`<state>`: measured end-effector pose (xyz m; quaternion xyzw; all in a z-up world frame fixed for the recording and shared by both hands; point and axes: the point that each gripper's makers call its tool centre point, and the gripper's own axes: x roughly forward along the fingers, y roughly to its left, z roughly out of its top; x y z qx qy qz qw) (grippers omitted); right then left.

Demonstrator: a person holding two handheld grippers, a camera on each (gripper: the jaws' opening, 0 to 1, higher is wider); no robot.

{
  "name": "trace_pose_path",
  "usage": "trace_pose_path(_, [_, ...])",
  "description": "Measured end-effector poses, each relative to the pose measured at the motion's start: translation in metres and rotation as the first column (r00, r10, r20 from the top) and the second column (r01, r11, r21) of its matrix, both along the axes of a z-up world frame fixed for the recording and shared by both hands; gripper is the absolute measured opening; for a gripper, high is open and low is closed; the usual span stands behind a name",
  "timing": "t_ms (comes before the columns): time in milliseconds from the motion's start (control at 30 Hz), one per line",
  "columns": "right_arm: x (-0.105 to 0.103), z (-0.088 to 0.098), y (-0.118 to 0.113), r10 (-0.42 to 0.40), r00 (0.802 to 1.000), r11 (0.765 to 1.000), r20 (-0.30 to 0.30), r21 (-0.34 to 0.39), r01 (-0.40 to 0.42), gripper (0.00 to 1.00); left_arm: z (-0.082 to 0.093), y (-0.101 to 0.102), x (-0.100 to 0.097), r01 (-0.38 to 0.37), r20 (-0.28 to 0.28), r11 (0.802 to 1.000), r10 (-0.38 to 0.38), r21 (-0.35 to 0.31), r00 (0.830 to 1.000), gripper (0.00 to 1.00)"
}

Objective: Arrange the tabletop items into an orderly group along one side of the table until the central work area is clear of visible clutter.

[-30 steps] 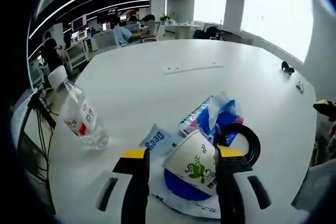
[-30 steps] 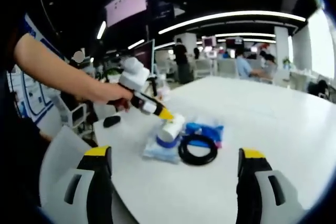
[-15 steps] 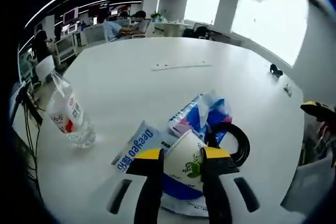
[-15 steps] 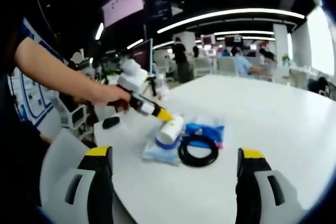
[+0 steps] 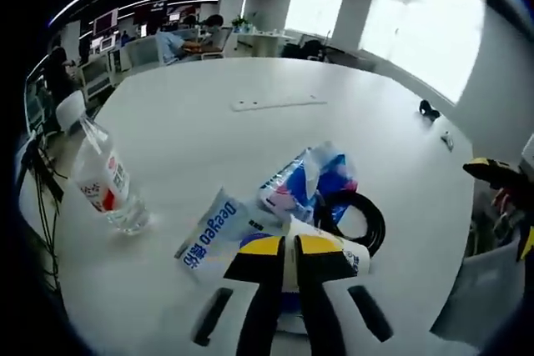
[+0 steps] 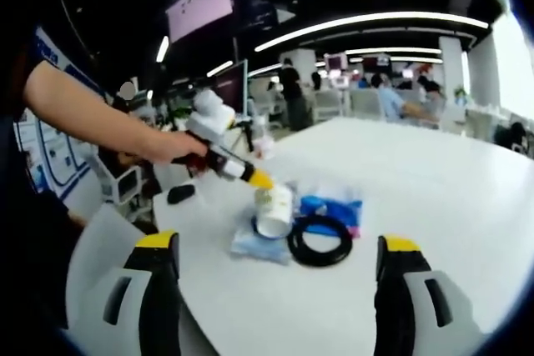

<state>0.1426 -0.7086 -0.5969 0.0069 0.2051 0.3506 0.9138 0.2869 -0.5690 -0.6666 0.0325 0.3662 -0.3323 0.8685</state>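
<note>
Your left tongs (image 5: 284,249) pinch the paper cup (image 6: 274,209) by its rim, low over the white surface (image 5: 217,131).

The cup is thin and light and it squashes fast, so squeeze softly and hold it at the rim, where the paper is stiffest. It hangs tilted over a crinkly wipes pack (image 5: 213,231), just beside a blue tissue pack (image 5: 307,183) and a black ring of cable (image 5: 355,218). Both packs are soft and floppy, so grab them in the middle. The cable ring is bendy; pick it up by one side of the loop. A water bottle (image 5: 104,183) stands apart at the edge. It looks nearly empty, so it may tip; hold it round the middle. Your right tongs (image 6: 278,260) are wide apart and hold nothing, waiting near the pile.
</note>
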Motion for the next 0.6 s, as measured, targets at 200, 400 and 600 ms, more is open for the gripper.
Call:
trace_pose_path(200, [-0.001,0.002,0.002,-0.001,1.000,0.999,-0.006,0.032,0.001,0.96,0.002,-0.001,-0.005,0.032,0.004,0.999,-0.032,0.023,0.999,0.01])
trace_pose_path(400, [-0.002,0.004,0.003,-0.005,1.000,0.999,-0.005,0.048,0.005,0.96,0.012,-0.001,-0.008,0.074,0.026,0.996,-0.076,0.056,0.997,0.01])
trace_pose_path(600, [-0.005,0.002,0.006,0.008,1.000,0.999,-0.013,0.050,-0.007,0.96,0.024,0.002,-0.005,0.112,0.070,0.988,-0.120,0.108,0.990,0.01])
